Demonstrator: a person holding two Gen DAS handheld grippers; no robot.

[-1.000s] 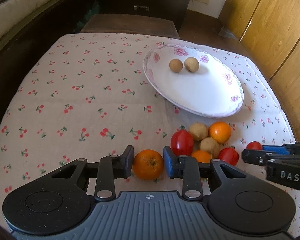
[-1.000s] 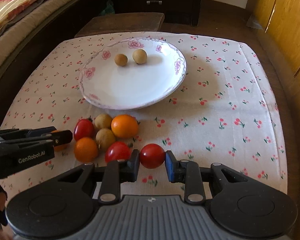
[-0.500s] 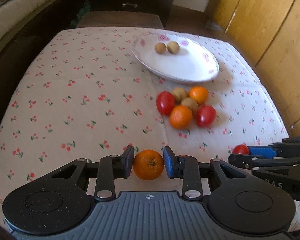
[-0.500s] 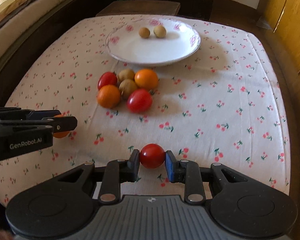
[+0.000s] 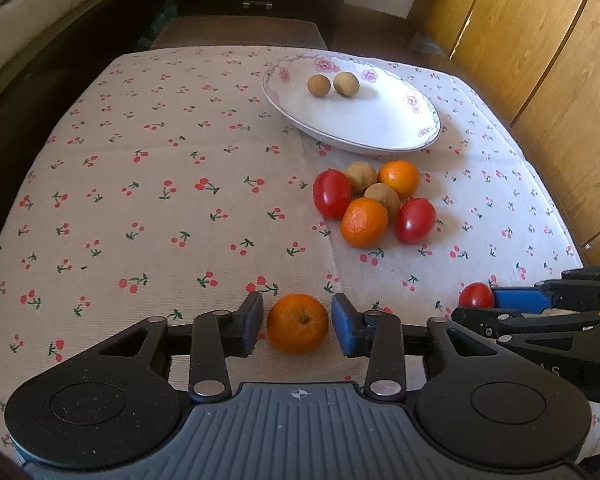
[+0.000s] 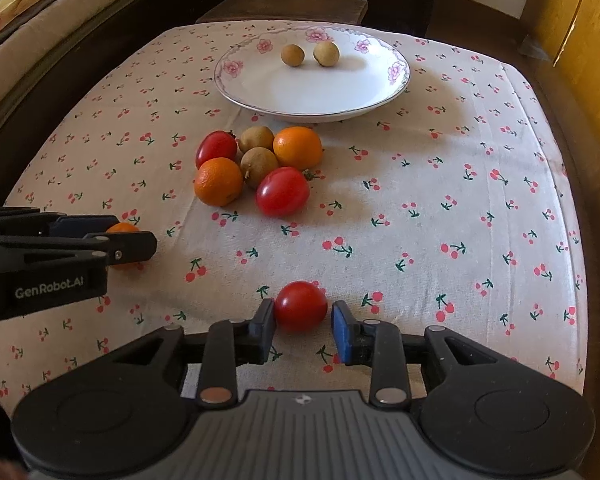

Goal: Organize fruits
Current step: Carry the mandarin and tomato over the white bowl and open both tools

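"GenRobot.AI" in pale letters on black side of left tool (image 6: 136, 245), left of tomato (image 6: 300, 306). Faint letters on right tool (image 5: 476, 304) body, partly cut off, unreadable.

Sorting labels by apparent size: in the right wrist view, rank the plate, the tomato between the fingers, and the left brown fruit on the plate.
1. plate
2. tomato, though it is nearest the camera
3. left brown fruit, farthest away
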